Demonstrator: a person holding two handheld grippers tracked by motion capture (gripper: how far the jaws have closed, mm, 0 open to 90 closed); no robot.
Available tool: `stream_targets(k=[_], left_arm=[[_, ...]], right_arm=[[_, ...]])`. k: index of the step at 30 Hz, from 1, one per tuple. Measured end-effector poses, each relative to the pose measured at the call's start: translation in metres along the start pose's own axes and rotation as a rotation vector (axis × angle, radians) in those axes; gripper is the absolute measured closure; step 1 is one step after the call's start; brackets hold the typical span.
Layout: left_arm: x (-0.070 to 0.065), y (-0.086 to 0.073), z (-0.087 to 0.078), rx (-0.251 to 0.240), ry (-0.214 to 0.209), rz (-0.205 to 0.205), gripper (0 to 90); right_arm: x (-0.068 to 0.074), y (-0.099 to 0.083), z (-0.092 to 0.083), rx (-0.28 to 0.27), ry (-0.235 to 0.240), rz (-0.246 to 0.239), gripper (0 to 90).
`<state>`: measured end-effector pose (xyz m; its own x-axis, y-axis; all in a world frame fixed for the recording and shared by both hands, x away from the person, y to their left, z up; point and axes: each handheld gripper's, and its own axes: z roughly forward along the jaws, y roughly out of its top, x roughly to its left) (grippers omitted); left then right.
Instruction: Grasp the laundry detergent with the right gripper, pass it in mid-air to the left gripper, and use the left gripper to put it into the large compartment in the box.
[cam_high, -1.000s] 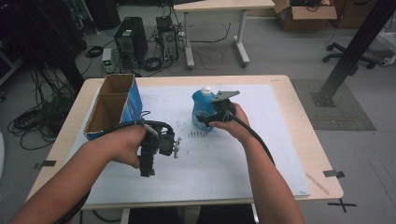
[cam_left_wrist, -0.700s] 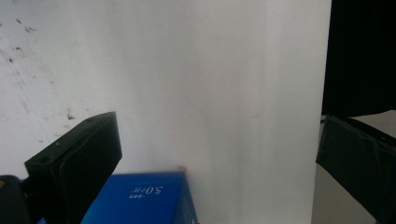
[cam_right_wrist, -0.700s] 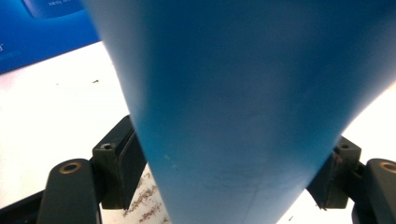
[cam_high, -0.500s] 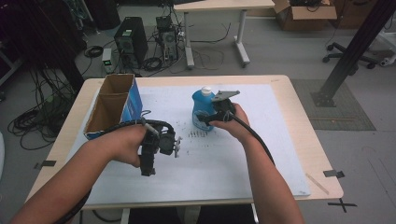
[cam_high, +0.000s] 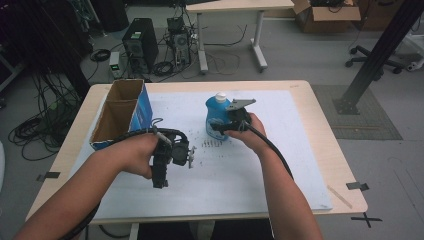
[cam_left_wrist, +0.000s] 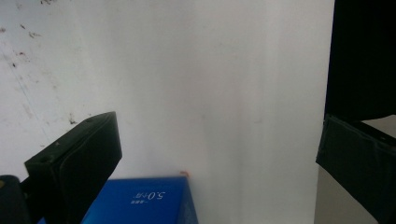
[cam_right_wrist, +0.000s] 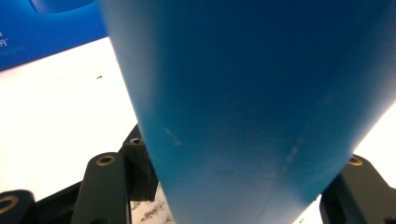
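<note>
A: Right gripper (cam_high: 223, 128) pinching the blue bottle (cam_high: 217, 116), upright mid-table, forearm angled in.
B: Left gripper (cam_high: 159, 181) over the white mat (cam_high: 280, 145), jaws spread. Blue box (cam_left_wrist: 142, 201) reads "5.0".

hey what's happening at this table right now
A person sits at a table covered with a white sheet, a gripper in each hand. The right gripper is at a blue bottle with a white cap, which stands upright near the middle; the bottle sits between its fingers. The left gripper is held open above the sheet, holding nothing. An open blue cardboard box stands at the left side of the table.
</note>
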<state>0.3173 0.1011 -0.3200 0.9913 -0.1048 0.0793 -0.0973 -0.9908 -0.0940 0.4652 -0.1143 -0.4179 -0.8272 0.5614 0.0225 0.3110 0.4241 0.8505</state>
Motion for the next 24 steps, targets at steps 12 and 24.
stream_targets(k=[12, 24], left_arm=[[0.001, 0.001, 0.001, -0.002, 0.003, 0.004, 0.4], [0.008, -0.001, -0.012, 0.019, 0.031, -0.003, 0.4]], right_arm=[[0.0, -0.001, -0.001, -0.011, 0.006, -0.004, 43.3], [0.001, 0.016, -0.027, -0.04, 0.03, -0.03, 44.1]])
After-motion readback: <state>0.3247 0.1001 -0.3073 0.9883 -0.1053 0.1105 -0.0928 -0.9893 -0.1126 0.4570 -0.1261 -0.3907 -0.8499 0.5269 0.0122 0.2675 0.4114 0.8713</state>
